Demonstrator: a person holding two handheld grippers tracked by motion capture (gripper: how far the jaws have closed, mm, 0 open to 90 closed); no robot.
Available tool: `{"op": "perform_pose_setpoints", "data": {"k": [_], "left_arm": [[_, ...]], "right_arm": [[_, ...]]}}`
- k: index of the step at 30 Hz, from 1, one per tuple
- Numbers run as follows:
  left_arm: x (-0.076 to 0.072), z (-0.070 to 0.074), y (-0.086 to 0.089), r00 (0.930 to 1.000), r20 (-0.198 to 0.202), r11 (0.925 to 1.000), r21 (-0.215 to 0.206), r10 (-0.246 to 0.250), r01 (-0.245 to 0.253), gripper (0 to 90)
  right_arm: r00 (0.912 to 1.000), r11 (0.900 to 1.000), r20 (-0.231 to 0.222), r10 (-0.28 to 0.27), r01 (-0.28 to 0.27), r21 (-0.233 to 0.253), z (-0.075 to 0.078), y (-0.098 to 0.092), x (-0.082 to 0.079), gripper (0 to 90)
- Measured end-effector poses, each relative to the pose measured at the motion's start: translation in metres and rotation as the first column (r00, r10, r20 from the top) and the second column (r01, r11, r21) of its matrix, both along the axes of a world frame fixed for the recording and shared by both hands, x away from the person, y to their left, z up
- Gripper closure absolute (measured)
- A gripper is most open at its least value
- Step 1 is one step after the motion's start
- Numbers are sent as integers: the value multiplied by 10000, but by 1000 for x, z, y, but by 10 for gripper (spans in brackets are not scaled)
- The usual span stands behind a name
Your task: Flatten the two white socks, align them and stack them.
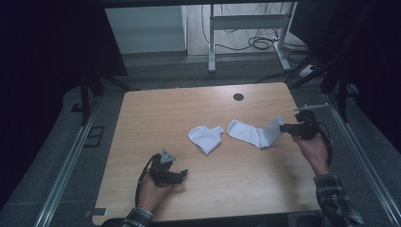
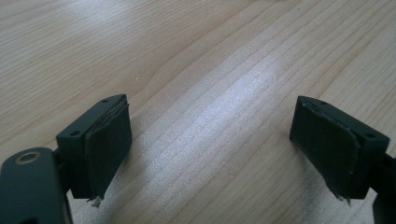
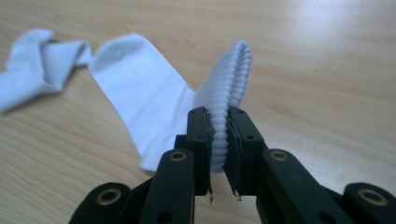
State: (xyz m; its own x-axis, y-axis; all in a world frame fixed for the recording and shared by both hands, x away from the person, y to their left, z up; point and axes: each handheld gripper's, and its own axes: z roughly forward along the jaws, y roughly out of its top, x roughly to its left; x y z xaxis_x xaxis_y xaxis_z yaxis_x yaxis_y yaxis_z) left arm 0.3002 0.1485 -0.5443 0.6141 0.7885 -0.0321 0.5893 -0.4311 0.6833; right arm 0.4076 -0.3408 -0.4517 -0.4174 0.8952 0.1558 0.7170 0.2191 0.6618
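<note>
Two white socks lie near the middle of the wooden table (image 1: 203, 189). The right sock (image 1: 250, 133) stretches out flat, and its ribbed cuff (image 3: 228, 91) is lifted off the wood. My right gripper (image 1: 283, 127) is shut on that cuff, its jaws pinching the fabric (image 3: 219, 140). The left sock (image 1: 205, 136) lies crumpled beside it, also seen as a bunched sock (image 3: 37, 65) in the right gripper view. My left gripper (image 1: 182, 176) rests low near the front left of the table, open, with bare wood between its pads (image 2: 109, 149).
A round cable hole (image 1: 238, 97) sits near the table's far edge. Metal rails run along both sides of the table. A white desk frame (image 1: 246, 28) and loose cables stand on the floor beyond.
</note>
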Motion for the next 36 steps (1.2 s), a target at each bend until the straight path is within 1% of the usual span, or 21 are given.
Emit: {"op": "perform_pose_setpoints", "data": {"k": [1,3,4,6,9,10,11,13,16,18,20,21,23,27,30,31,32,33,34,35,36], "left_arm": [[0,0,0,10000,0,10000,0,0,0,130],[0,0,0,10000,-4,10000,-8,7,-7,129],[0,0,0,10000,-2,10000,-12,12,-12,129],[1,0,-1,10000,15,10000,-5,12,-12,129],[1,0,-2,10000,7,10000,-16,30,-30,129],[2,0,-2,10000,12,10000,-7,25,-25,129],[2,0,-2,10000,-4,10000,-3,43,-43,129],[2,0,-3,10000,2,10000,-6,49,-49,129],[3,0,-3,10000,15,10000,-17,67,-67,129],[5,1,-4,10000,-40,10000,-18,39,-39,132],[8,4,-6,9997,-205,9999,7,-126,127,193],[11,5,-8,9996,-255,9998,-96,-158,156,222],[16,11,-12,9996,-145,9992,-289,-262,258,245],[31,25,-26,9987,152,9967,-644,-492,500,340],[45,34,-41,9970,360,9951,-696,-680,704,386],[50,37,-47,9966,401,9949,-674,-718,744,426],[54,40,-51,9963,410,9946,-694,-750,777,426],[63,45,-63,9950,479,9928,-768,-881,916,449],[63,45,-63,9950,479,9928,-768,-881,916,463],[72,48,-77,9936,489,9908,-839,-1022,1061,477],[72,48,-77,9936,489,9908,-839,-1022,1061,486]], "right_arm": [[10000,10000,0,0,0,0,0,0,0,794],[9999,9996,-133,-102,98,-253,-15,-9,-5,790],[9999,9996,-133,-102,98,-253,-15,-9,-5,790],[9996,9993,-256,-156,147,-343,-24,-15,-9,788],[9983,9986,-523,-258,233,-473,-45,-25,-16,784],[9983,9986,-523,-258,233,-473,-45,-25,-16,784],[9980,9989,-573,-277,255,-388,-54,-28,-19,777],[9979,9993,-582,-280,265,-269,-60,-29,-21,757],[9988,9992,-394,-283,272,-296,-61,-30,-23,727],[9996,9990,-56,-279,277,-360,-58,-31,-25,685],[9982,9990,440,-395,405,-206,-53,-32,-28,619],[9979,9989,513,-403,415,-215,-53,-32,-29,608],[9978,9987,515,-417,431,-261,-54,-31,-30,590],[9982,9952,458,-382,421,-889,-59,-30,-32,558],[9984,9942,424,-371,411,-997,-60,-29,-33,557],[9983,9930,472,-330,381,-1114,-61,-28,-34,565],[9983,9930,472,-330,381,-1114,-61,-28,-34,565],[9984,9922,496,-284,342,-1200,-60,-28,-35,599],[9983,9919,517,-281,342,-1226,-59,-27,-35,614],[9983,9919,524,-260,323,-1229,-58,-27,-36,628],[9984,9922,510,-240,300,-1206,-58,-27,-36,640]]}}
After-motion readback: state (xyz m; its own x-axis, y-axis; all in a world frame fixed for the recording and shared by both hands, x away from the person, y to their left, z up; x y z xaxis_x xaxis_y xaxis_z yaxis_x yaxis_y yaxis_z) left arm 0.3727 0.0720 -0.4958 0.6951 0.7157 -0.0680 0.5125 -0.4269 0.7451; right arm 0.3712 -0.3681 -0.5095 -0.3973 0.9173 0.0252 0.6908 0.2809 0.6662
